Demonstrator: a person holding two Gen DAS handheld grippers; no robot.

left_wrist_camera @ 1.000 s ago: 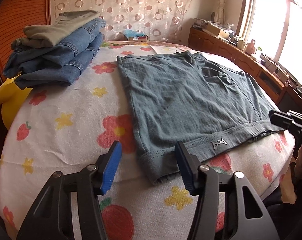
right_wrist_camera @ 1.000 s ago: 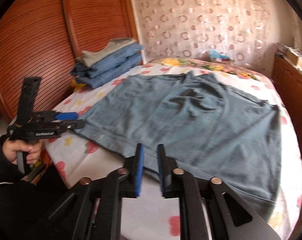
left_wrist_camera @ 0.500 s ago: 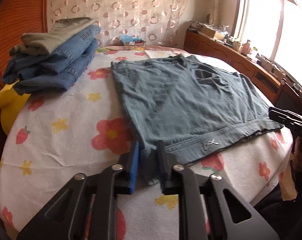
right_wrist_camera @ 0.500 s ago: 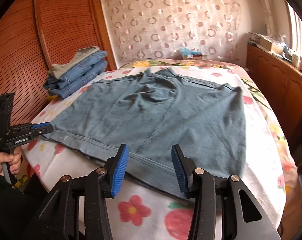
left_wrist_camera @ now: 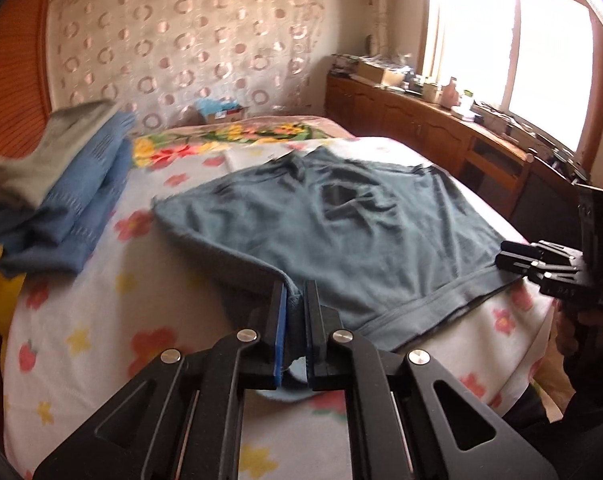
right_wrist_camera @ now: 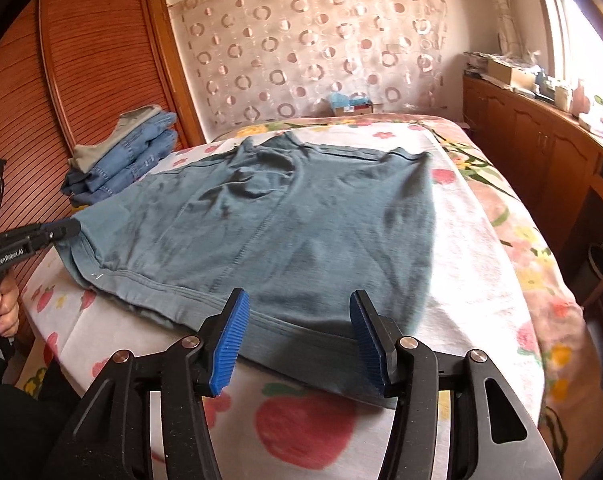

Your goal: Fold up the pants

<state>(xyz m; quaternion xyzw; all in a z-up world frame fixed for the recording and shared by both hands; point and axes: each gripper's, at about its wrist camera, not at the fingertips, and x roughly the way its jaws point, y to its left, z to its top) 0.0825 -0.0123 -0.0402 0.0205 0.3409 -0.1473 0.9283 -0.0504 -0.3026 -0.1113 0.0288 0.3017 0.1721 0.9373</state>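
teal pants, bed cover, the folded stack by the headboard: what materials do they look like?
Teal pants: soft matte knit, likely cotton jersey; it drapes in loose wrinkles and has a ribbed waistband.
Bed cover: looks like looped terry or towelling, matte with a nubby surface and printed flowers.
Folded stack: mostly blue denim with visible seams; the grey-green top piece looks woven, exact type unclear.

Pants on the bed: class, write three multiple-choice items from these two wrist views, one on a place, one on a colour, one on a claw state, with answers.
1. Where is the stack of folded clothes?
A. on the bed by the wooden wardrobe
B. on the window counter
C. on the floor

2. What colour are the spread pants?
A. red
B. grey-blue
C. white

3. How is the right claw?
A. shut on the waistband
B. open over the waistband
C. out of view

Answers: 1 A, it lies at the bed's wardrobe side. 2 B, the cloth shows grey-blue. 3 B, its pads stand wide apart.
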